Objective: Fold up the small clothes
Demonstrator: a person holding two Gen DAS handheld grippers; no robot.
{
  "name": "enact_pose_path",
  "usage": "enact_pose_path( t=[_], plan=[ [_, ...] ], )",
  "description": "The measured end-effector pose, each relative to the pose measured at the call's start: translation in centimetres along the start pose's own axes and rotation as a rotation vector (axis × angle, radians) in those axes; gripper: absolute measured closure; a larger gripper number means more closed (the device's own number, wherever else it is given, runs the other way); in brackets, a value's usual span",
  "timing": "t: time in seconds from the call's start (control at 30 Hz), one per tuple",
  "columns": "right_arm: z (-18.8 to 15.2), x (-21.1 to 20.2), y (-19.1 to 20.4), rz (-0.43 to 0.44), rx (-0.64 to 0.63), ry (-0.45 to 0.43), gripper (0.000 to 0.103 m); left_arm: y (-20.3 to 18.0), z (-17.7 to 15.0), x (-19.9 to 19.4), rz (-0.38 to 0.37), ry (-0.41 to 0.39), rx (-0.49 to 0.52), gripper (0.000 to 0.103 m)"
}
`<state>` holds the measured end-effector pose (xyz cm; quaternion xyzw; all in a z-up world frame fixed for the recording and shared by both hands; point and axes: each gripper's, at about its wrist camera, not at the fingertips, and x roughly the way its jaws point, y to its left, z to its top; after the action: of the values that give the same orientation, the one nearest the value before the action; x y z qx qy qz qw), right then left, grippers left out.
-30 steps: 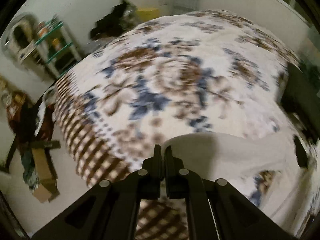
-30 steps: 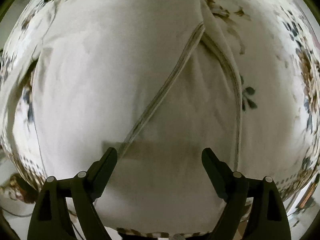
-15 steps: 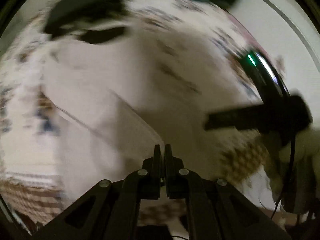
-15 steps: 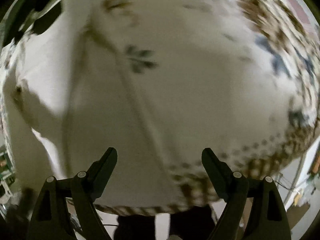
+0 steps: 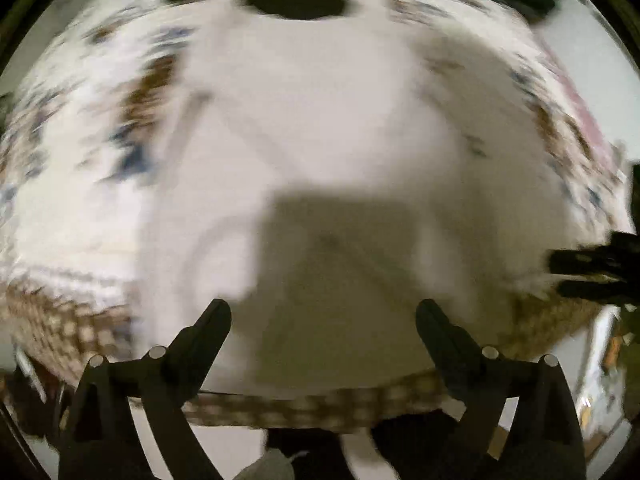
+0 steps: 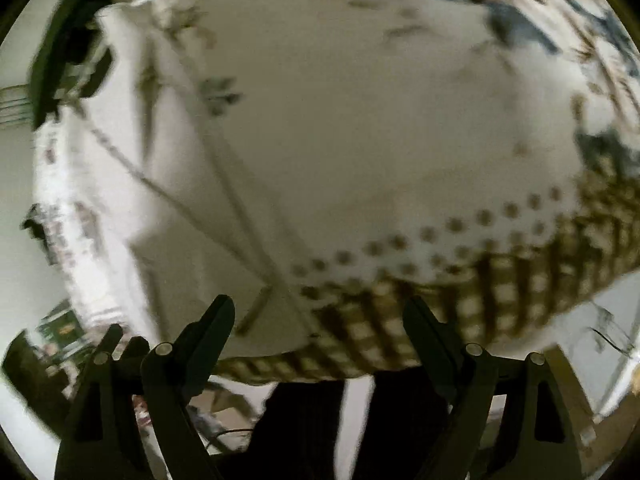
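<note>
Across a bed, a floral bedspread [image 5: 120,128] in white, brown and blue fills most of both views, its brown checked border [image 6: 500,292] hanging over the near edge. On top of the bedspread lies a white garment [image 5: 328,128], spread fairly flat and reaching from the near edge of the bed towards the far side; thin seam lines [image 6: 236,208] cross it diagonally in the right wrist view, where it occupies the left half. Both views are blurred, so finer detail of the cloth cannot be made out. The left gripper [image 5: 323,318] hangs above the near part of the garment with its jaws spread wide, gripping nothing. The right gripper [image 6: 319,312] sits above the garment's near right corner and the checked border, its jaws likewise wide apart and empty.
</note>
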<state>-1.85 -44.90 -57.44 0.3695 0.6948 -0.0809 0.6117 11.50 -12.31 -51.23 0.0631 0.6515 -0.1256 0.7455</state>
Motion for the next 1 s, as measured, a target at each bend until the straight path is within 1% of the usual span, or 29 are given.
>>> enact_pose_path(
  t=[0.03, 0.1, 0.17, 0.2, 0.23, 0.27, 0.3, 0.33, 0.37, 0.43, 0.5, 0.53, 0.6, 0.63, 0.7, 0.73, 0.77, 0.8, 0.83, 0.87, 0.9, 0.93, 0.97, 1.0],
  plan=[
    [0.1, 0.2, 0.8, 0.034, -0.013, 0.005, 0.031, 2.0, 0.0, 0.4, 0.037, 0.012, -0.026, 0.009],
    [0.6, 1.2, 2.6, 0.091, -0.051, 0.026, 0.042, 5.5, -0.2, 1.1, 0.102, 0.032, -0.083, 0.009],
    [0.8, 2.1, 4.1, 0.109, -0.079, 0.03, 0.045, 9.1, -0.8, 1.9, 0.143, 0.044, -0.16, 0.009],
    [0.5, 3.3, 4.7, 0.098, -0.106, 0.037, 0.048, 10.4, -1.1, 2.4, 0.154, 0.056, -0.193, 0.009],
    [1.2, 4.3, 5.9, 0.069, -0.135, 0.047, 0.053, 11.8, -1.4, 3.1, 0.164, 0.072, -0.23, 0.009],
    [0.8, 5.5, 6.3, 0.018, -0.166, 0.059, 0.07, 12.8, -1.8, 3.5, 0.168, 0.083, -0.253, 0.009],
    [0.4, 6.6, 6.4, -0.078, -0.193, 0.07, 0.087, 13.7, -2.1, 4.1, 0.17, 0.094, -0.275, 0.009],
    [0.1, 7.4, 6.0, -0.153, -0.197, 0.086, 0.089, 14.5, -2.5, 4.7, 0.179, 0.11, -0.297, 0.009],
    [-0.2, 7.7, 5.5, -0.168, -0.188, 0.102, 0.089, 15.1, -2.9, 5.2, 0.183, 0.123, -0.308, 0.009],
    [-0.7, 7.1, 5.0, -0.133, -0.166, 0.116, 0.089, 15.7, -3.6, 6.1, 0.164, 0.141, -0.327, 0.009],
    [-1.1, 5.6, 3.6, -0.088, -0.119, 0.112, 0.087, 15.8, -4.3, 6.4, 0.113, 0.136, -0.341, 0.009],
    [-1.2, 5.0, 2.9, -0.078, -0.096, 0.11, 0.084, 16.2, -4.7, 6.2, 0.073, 0.134, -0.341, 0.009],
    [-1.5, 4.1, 1.3, -0.06, -0.041, 0.113, 0.051, 16.2, -5.6, 6.1, 0.005, 0.129, -0.335, 0.009],
    [-1.5, 4.1, 0.6, -0.056, -0.013, 0.112, 0.047, 16.0, -6.2, 6.2, -0.031, 0.126, -0.33, 0.009],
    [-1.5, 4.5, -1.5, -0.034, 0.046, 0.13, 0.047, 15.7, -7.0, 6.4, -0.086, 0.134, -0.323, 0.009],
    [-1.3, 4.9, -1.6, -0.008, 0.072, 0.144, 0.047, 15.5, -7.2, 6.6, -0.104, 0.135, -0.323, 0.009],
    [-1.5, 5.4, -2.2, 0.037, 0.099, 0.162, 0.047, 15.4, -7.4, 6.6, -0.131, 0.131, -0.328, 0.013],
    [-1.3, 6.0, -2.4, 0.061, 0.114, 0.173, 0.047, 15.0, -7.5, 6.7, -0.144, 0.129, -0.335, 0.029],
    [-1.2, 6.1, -2.7, 0.079, 0.128, 0.18, 0.047, 15.1, -7.7, 6.6, -0.15, 0.126, -0.345, 0.042],
    [-1.2, 6.5, -2.6, 0.1, 0.141, 0.18, 0.047, 15.3, -7.9, 6.4, -0.161, 0.12, -0.355, 0.069],
    [-1.4, 6.5, -2.5, 0.115, 0.148, 0.17, 0.058, 15.6, -8.0, 6.3, -0.165, 0.117, -0.367, 0.095],
    [-1.5, 6.4, -2.5, 0.121, 0.148, 0.165, 0.07, 16.4, -8.2, 5.9, -0.161, 0.122, -0.384, 0.1],
    [-1.6, 6.3, -2.3, 0.123, 0.145, 0.166, 0.094, 16.7, -8.3, 5.6, -0.17, 0.118, -0.399, 0.1],
    [-1.8, 6.2, -1.7, 0.132, 0.145, 0.164, 0.096, 17.0, -8.5, 5.2, -0.175, 0.111, -0.414, 0.101]
  ],
)
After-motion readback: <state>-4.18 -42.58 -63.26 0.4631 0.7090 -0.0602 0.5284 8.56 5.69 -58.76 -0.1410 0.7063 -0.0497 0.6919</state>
